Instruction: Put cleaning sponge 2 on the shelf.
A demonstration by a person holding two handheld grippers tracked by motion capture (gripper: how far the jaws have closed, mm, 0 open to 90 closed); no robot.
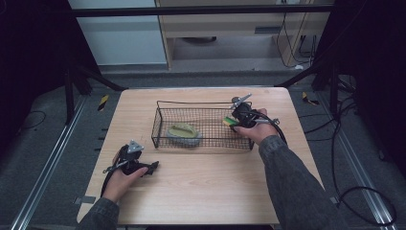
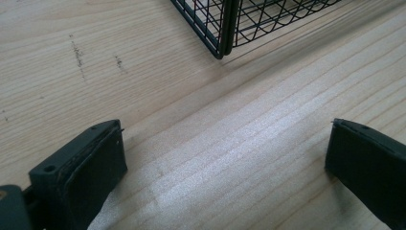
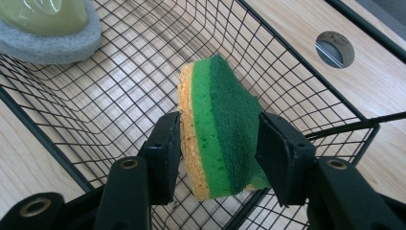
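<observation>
Over the wire basket [image 3: 72,124], right gripper [image 3: 218,148] jaws clamping a green-and-yellow sponge [image 3: 218,129], left gripper [image 2: 225,167] jaws wide, empty

1 wire basket [image 1: 206,139], 1 green-and-yellow sponge [image 3: 220,129], 1 grey scrubber pad [image 1: 184,134], 2 tongs, 1 table [image 1: 201,187].

The table [image 1: 201,187] carries a wire basket [image 1: 203,125] set a little toward its far half, about mid-width. Inside the basket, at its near-left part, lies a scrub pad [image 1: 184,134]. At the basket's right end the right gripper [image 1: 233,120] reaches in over the rim from the right, with a sponge [image 3: 220,127] standing on edge between its jaws, over the basket floor. The scrub pad sits well left of that sponge. Down at the near-left of the table, the left gripper [image 1: 152,167] rests on the tabletop, just near of the basket's near-left corner, nothing between its spread jaws but bare table.
</observation>
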